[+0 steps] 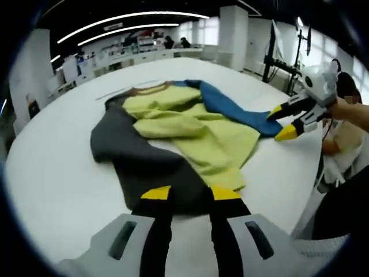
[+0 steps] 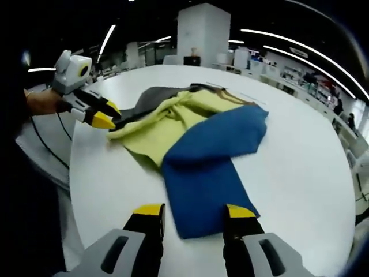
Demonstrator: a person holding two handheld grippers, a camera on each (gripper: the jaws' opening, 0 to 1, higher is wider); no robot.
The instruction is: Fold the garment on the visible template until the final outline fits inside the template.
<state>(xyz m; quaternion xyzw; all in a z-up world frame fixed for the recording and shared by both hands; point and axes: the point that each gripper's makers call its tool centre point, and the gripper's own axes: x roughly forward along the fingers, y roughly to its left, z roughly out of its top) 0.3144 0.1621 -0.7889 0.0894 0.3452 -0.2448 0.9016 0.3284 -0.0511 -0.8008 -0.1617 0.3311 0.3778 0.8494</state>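
A garment point(image 1: 190, 138) in yellow-green, grey and blue lies crumpled on the white round table point(image 1: 57, 184). Its grey side point(image 1: 144, 167) runs toward my left gripper point(image 1: 191, 193), whose jaws stand apart with the grey hem lying between them. In the right gripper view the garment point(image 2: 173, 115) spreads across the table point(image 2: 300, 173), and the left gripper point(image 2: 108, 114) sits at its yellow-and-grey edge. The blue sleeve point(image 2: 202, 173) stretches to my right gripper point(image 2: 195, 211), open around the sleeve's end. The left gripper view has the right gripper point(image 1: 281, 121) at the blue sleeve point(image 1: 230, 109) tip.
A thin dark line point(image 1: 124, 91) marks the table beyond the collar. A person's hand point(image 1: 346, 107) holds the right gripper near the table's edge. A black stand point(image 1: 277, 52) rises behind the table. Desks and a white pillar point(image 2: 199, 29) fill the background.
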